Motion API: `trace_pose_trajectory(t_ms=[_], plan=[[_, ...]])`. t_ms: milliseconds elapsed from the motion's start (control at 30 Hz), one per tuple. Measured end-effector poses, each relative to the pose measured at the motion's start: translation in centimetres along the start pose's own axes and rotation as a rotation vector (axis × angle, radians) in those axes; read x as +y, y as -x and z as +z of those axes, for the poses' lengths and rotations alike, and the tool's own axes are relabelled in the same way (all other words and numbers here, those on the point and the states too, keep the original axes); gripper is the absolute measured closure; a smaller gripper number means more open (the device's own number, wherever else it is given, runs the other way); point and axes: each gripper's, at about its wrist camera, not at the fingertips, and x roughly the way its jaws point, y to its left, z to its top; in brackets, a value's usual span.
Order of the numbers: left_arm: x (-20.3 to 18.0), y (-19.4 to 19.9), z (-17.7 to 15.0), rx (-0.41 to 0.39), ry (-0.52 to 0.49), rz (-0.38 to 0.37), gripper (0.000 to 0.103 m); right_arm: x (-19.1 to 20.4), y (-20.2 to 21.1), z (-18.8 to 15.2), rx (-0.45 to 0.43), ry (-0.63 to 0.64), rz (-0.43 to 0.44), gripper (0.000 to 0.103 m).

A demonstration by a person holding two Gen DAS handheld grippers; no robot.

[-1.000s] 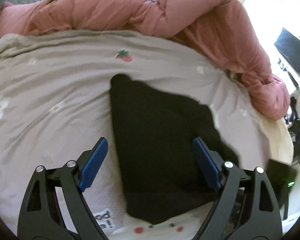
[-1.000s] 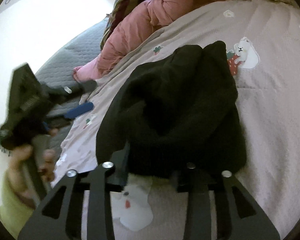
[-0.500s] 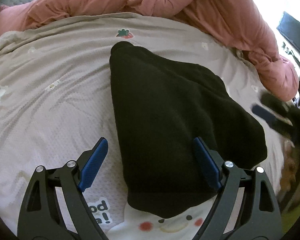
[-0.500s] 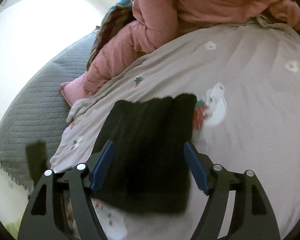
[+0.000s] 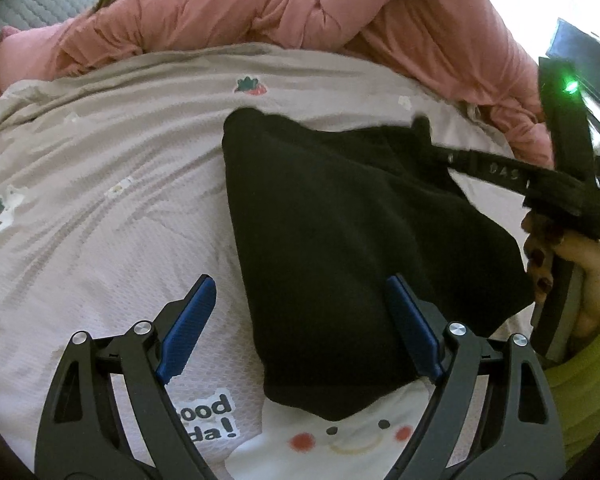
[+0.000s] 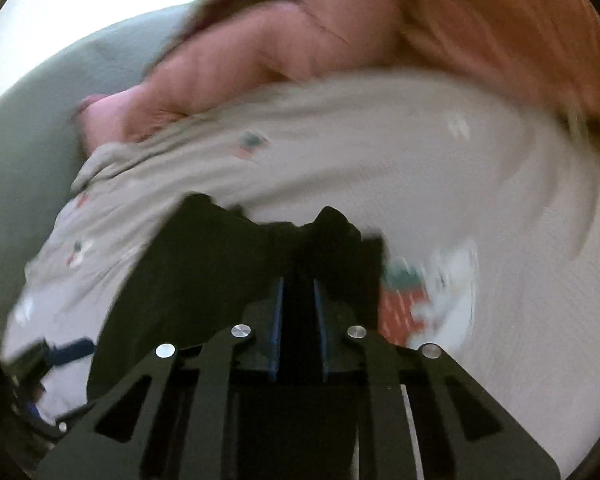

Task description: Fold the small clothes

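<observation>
Printed bedspread (image 5: 100,200) carried the black garment (image 5: 340,240) mid-bed – right gripper (image 6: 298,304) pinching its far edge, left gripper (image 5: 300,320) spread above the near edge – so 1 thin pinch might slip.

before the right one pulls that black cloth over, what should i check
1. Right gripper shut on the black cloth: ok, fabric sits between the nearly closed pads.
2. Left gripper free of the cloth: ok, open wide, holding nothing.
3. Cloth fully on the bedsheet: ok.
4. Pink duvet apart from the cloth: ok, it lies beyond the far edge.
5. How many layers are pinched: cannot tell, right view is blurred.
</observation>
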Motion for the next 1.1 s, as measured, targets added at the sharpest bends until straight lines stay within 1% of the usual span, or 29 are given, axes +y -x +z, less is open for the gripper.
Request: trace_pose_trajectory(t_ms=[67, 100, 167, 233, 300, 367, 400, 433, 533, 567, 633, 733, 833, 867, 900, 933, 1033, 1100], plan=[[-0.3, 0.0, 0.0, -0.001, -0.018, 0.015, 0.024, 0.8, 0.6, 0.5, -0.042, 0.035, 0.031, 0.09], [-0.3, -0.1, 0.0, 0.003, -0.022, 0.018, 0.024, 0.7, 0.7, 0.7, -0.06, 0.03, 0.046, 0.09], [-0.3, -0.4, 0.1, 0.012, -0.018, 0.014, 0.024, -0.1, -0.2, 1.2, -0.064, 0.009, 0.043, 0.09], [-0.1, -0.6, 0.0, 0.024, -0.005, 0.003, 0.024, -1.4, -1.3, 0.7, -0.038, -0.011, 0.003, 0.09], [0.0, -0.6, -0.1, 0.03, -0.009, -0.002, 0.022, -2.8, -3.1, -0.2, 0.024, -0.061, -0.017, 0.089], [0.0, -0.6, -0.3, 0.032, -0.008, -0.008, 0.022, -4.1, -3.5, -1.4, 0.049, -0.106, -0.02, 0.081], [0.1, -0.7, -0.3, 0.033, -0.007, -0.009, 0.022, -4.4, -3.0, -1.8, 0.046, -0.124, -0.014, 0.076], [0.1, -0.7, -0.3, 0.032, -0.005, -0.01, 0.022, -4.6, -2.2, -2.0, 0.033, -0.142, -0.004, 0.073], [0.3, -0.4, -0.3, 0.033, 0.004, -0.017, 0.022, -4.3, 1.2, -2.6, -0.033, -0.148, 0.034, 0.072], [0.3, -0.3, -0.3, 0.034, 0.004, -0.017, 0.022, -3.9, 2.5, -2.9, -0.056, -0.141, 0.06, 0.071], [0.3, -0.4, -0.3, 0.034, 0.003, -0.016, 0.022, -2.8, 4.7, -3.6, -0.078, -0.11, 0.118, 0.064], [0.3, -0.3, -0.4, 0.034, 0.004, -0.019, 0.022, -1.5, 6.5, -4.9, -0.061, -0.071, 0.193, 0.064], [0.4, 0.0, -0.6, 0.033, 0.007, -0.019, 0.022, -1.0, 7.3, -6.3, -0.03, -0.093, 0.303, 0.064], [0.3, 0.1, -0.6, 0.032, 0.006, -0.017, 0.022, -0.7, 7.4, -6.5, -0.024, -0.09, 0.32, 0.063], [0.3, 0.2, -0.7, 0.031, 0.004, -0.014, 0.022, -0.2, 7.4, -6.6, -0.02, -0.085, 0.327, 0.055], [0.2, 0.3, -0.7, 0.029, 0.003, -0.012, 0.022, 0.2, 7.5, -6.7, -0.012, -0.074, 0.325, 0.05], [0.2, 0.6, -0.7, 0.027, 0.002, -0.009, 0.022, 1.0, 7.0, -6.9, 0.02, -0.029, 0.278, 0.05], [0.3, 0.7, -0.7, 0.025, 0.002, -0.006, 0.022, 0.9, 6.8, -6.9, 0.033, -0.024, 0.264, 0.05]])
